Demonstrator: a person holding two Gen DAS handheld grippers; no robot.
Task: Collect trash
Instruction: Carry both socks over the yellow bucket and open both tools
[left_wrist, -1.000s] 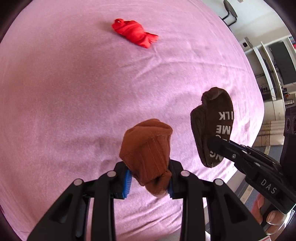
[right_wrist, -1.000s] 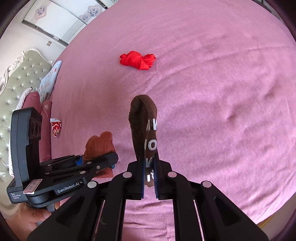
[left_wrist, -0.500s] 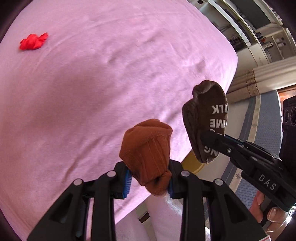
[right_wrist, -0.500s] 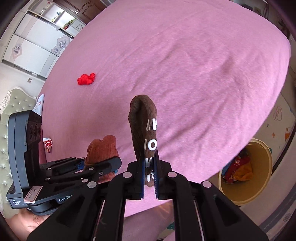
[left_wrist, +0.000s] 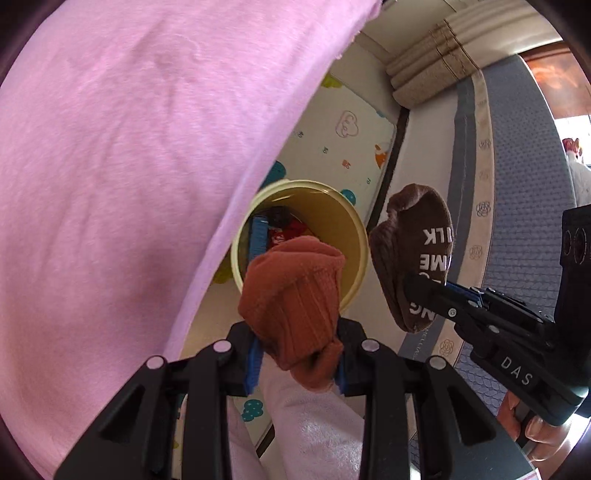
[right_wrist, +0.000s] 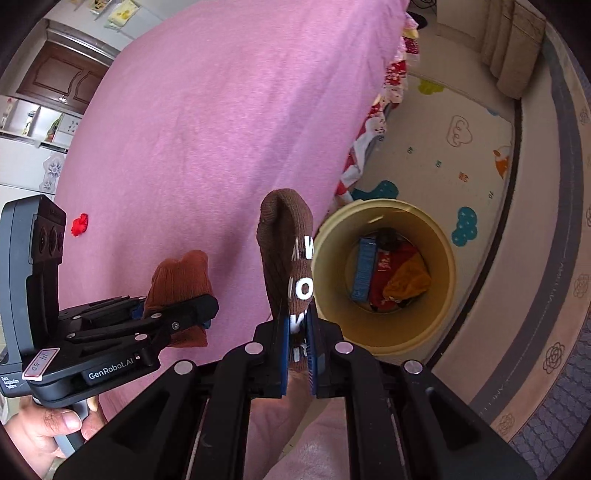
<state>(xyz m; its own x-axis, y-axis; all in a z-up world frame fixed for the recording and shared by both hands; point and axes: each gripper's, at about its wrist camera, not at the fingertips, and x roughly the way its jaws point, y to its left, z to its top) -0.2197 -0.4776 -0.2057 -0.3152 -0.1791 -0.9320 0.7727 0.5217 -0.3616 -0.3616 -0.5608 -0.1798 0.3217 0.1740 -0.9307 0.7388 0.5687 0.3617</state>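
My left gripper (left_wrist: 299, 354) is shut on a rust-orange sock (left_wrist: 295, 295), held up in front of a yellow bin (left_wrist: 360, 240) on the floor. To its right, my right gripper (left_wrist: 410, 291) pinches a dark brown sock (left_wrist: 413, 254) with white lettering. In the right wrist view the right gripper (right_wrist: 297, 350) is shut on the brown sock (right_wrist: 286, 240), the left gripper (right_wrist: 192, 314) with the orange sock (right_wrist: 181, 280) is at lower left, and the bin (right_wrist: 447, 273) lies just right. A red crumpled item (right_wrist: 79, 224) rests far back on the pink bed (right_wrist: 221, 129).
The bin holds a blue box (right_wrist: 364, 269), red wrappers and an orange cloth (right_wrist: 406, 280). It stands on a patterned play mat (right_wrist: 461, 147) beside the bed edge. A grey rug (right_wrist: 554, 424) covers the floor further out. A patterned cloth (right_wrist: 380, 122) hangs at the bed's side.
Both grippers have swung from over the bed to its edge, each still holding its sock. The yellow bin has come into view below them and the red item has dropped far behind.
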